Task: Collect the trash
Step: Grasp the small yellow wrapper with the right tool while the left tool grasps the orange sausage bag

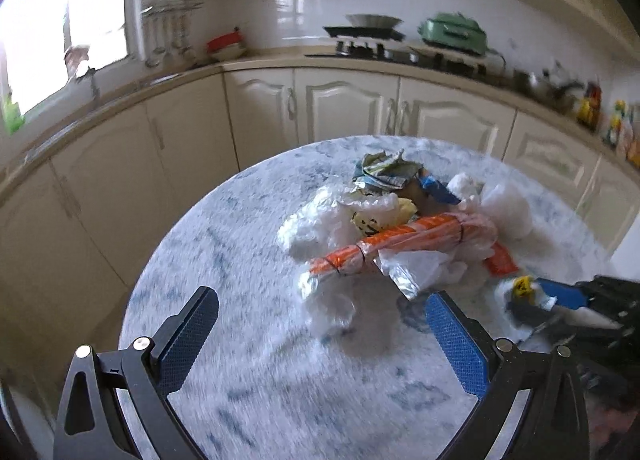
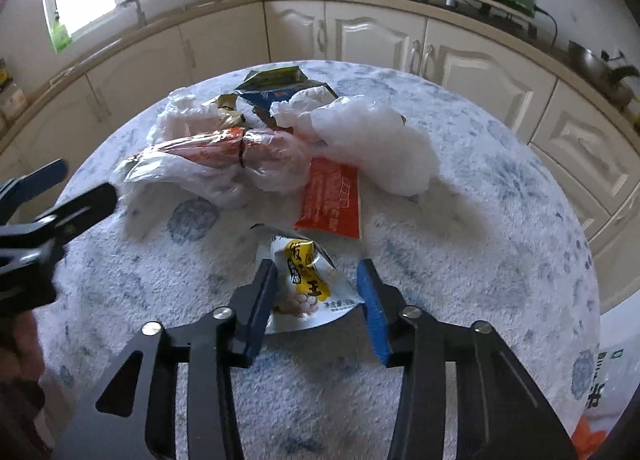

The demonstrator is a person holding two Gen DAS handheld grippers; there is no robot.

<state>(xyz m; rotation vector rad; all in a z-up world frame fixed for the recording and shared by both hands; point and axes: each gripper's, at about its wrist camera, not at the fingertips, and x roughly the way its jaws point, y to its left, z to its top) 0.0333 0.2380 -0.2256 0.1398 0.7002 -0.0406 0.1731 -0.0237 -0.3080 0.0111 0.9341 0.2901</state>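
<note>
Trash is mostly uncollected: the pile of plastic bags [image 2: 280,163], the orange packet [image 2: 332,199] and crumpled wrappers [image 2: 272,87] all lie on the worktop [image 2: 480,240] ahead of your fingers. Your right gripper [image 2: 316,292] brackets the white-and-yellow snack wrapper [image 2: 304,280]; the left pad seems to touch it, but a gap shows at the right pad, so you have no firm grip yet. Your left gripper [image 1: 320,324] stands spread and empty, the pile just beyond its fingertips.
</note>
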